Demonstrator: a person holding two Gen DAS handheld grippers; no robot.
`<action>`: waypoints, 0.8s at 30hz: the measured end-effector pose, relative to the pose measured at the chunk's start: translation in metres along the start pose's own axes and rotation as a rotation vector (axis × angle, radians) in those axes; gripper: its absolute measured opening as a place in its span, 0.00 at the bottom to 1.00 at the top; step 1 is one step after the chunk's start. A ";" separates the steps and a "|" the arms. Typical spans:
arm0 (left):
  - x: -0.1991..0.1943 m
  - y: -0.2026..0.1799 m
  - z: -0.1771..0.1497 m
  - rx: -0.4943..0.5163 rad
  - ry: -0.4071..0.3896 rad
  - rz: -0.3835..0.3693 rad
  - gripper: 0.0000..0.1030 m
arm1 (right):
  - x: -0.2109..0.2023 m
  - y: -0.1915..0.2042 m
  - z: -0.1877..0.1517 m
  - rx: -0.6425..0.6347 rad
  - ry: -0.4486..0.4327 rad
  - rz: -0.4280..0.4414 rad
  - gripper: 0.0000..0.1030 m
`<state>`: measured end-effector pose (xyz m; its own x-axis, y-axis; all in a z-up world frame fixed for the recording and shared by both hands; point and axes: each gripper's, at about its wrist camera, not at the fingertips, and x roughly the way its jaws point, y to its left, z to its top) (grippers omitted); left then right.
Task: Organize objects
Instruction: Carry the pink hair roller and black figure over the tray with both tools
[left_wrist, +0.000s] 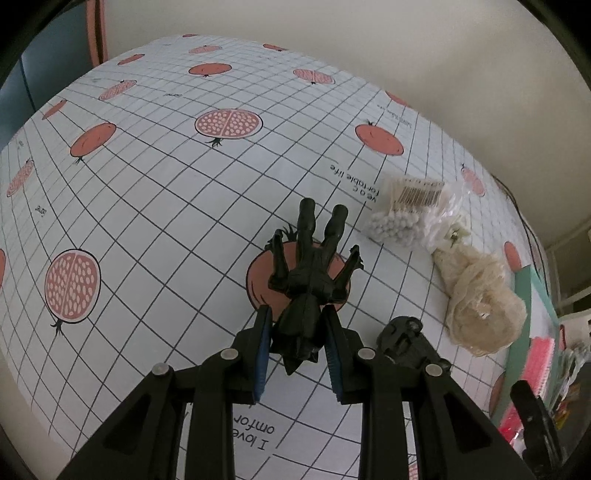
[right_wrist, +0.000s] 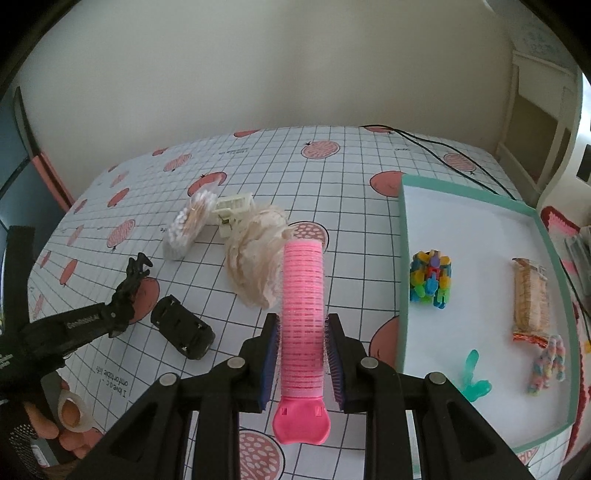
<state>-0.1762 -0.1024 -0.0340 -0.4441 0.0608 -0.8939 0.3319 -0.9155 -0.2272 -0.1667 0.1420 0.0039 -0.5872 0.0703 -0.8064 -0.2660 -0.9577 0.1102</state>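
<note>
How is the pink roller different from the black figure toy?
The pink hair roller is a bright, bristly tube; the black toy figure is dark, with arms and legs. The roller sits in the right hand-held gripper, the figure in the left hand-held gripper. Both are gripped above the table, outside the tray.

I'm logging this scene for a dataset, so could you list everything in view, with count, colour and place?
Black plastic action figure: one, held in left tongs.
Pink velcro hair roller: one, held in right tongs.
Black toy car: one, on tablecloth beside figure.
Bag of cotton swabs: one, white, far left.
Cream hair claw clip: one, beside swabs.
Beige mesh bundle: one, centre.
Teal-rimmed white tray: one, right.
Multicoloured clip cluster: one, in tray.
Wrapped biscuit pack: one, tan, in tray.
Pastel candy strip: one, in tray.
Teal clip: one, in tray.
Pomegranate-print grid tablecloth: one.
Left tongs: shut.
Right tongs: shut.
</note>
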 end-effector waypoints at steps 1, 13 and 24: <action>-0.001 0.000 0.000 0.001 -0.005 -0.001 0.27 | 0.000 0.000 0.000 0.000 -0.001 0.001 0.26; -0.025 -0.014 0.007 0.041 -0.094 -0.046 0.27 | -0.006 -0.007 0.000 0.005 -0.015 0.001 0.26; -0.051 -0.043 0.003 0.093 -0.163 -0.118 0.27 | -0.013 -0.023 0.003 0.022 -0.030 -0.024 0.26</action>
<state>-0.1706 -0.0677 0.0222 -0.6067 0.1114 -0.7871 0.1952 -0.9389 -0.2834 -0.1551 0.1633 0.0133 -0.6029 0.1014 -0.7914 -0.2964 -0.9494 0.1042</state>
